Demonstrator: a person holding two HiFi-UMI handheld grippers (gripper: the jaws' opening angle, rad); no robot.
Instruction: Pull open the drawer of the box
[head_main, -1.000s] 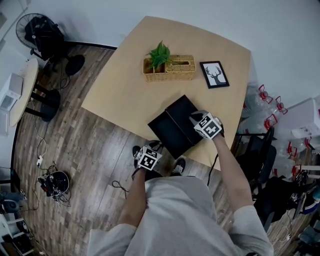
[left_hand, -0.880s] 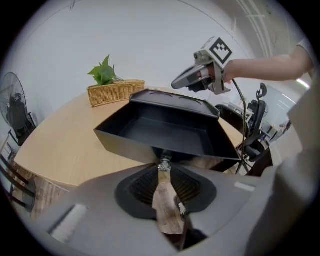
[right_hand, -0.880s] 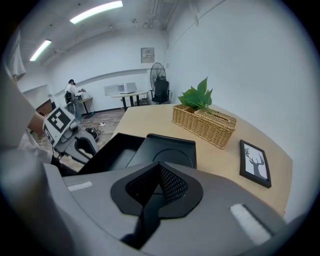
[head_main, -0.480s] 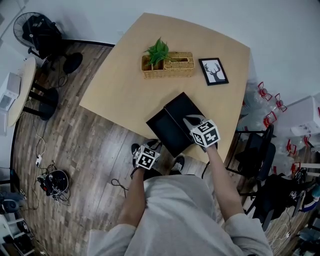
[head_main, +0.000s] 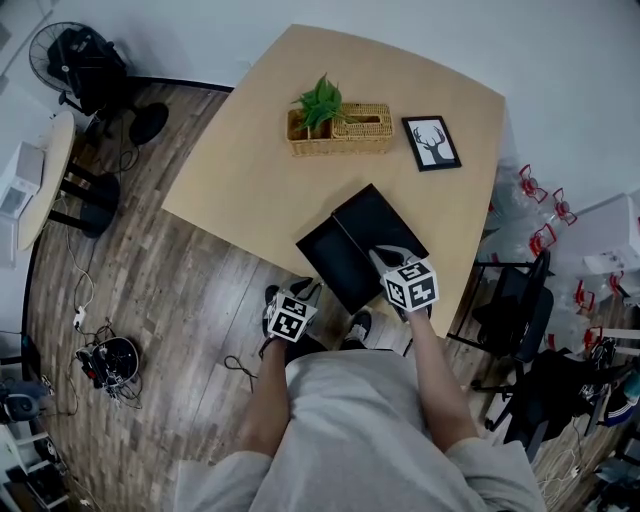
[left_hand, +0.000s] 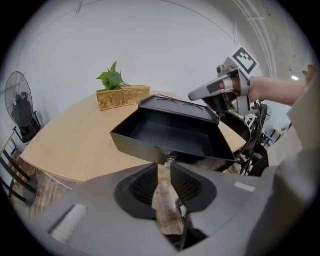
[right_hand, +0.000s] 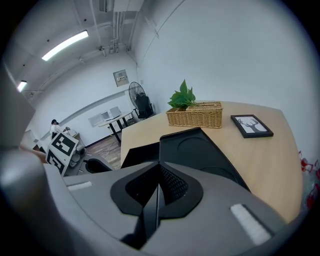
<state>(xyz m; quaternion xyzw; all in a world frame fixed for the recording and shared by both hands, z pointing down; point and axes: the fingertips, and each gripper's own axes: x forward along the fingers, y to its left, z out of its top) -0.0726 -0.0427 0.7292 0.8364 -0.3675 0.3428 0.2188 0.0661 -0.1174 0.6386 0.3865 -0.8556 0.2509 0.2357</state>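
Two grippers share this pull: the left gripper (left_hand: 170, 167), jaws pinching the small knob (left_hand: 170, 160) of the black drawer (left_hand: 167, 131) overhanging the table's (head_main: 240, 170) near edge, should draw straight back while the right gripper (right_hand: 159, 167), jaws pressed together, steadies the box (right_hand: 202, 150).

**Matt black box (head_main: 385, 222) and drawer (head_main: 335, 262) on a smooth, pale wood table (head_main: 240, 150)**

Box and drawer look like matt black plastic with a faint sheen, and the drawer's small knob (left_hand: 170, 161) is shiny metal. The tabletop has a satin finish, above a rough-grained plank floor (head_main: 170, 290). The basket (head_main: 350, 132) is coarse woven wicker. The left gripper (left_hand: 164, 167) and right gripper (right_hand: 159, 170) are matt grey plastic with ribbed black pads (left_hand: 145, 186).
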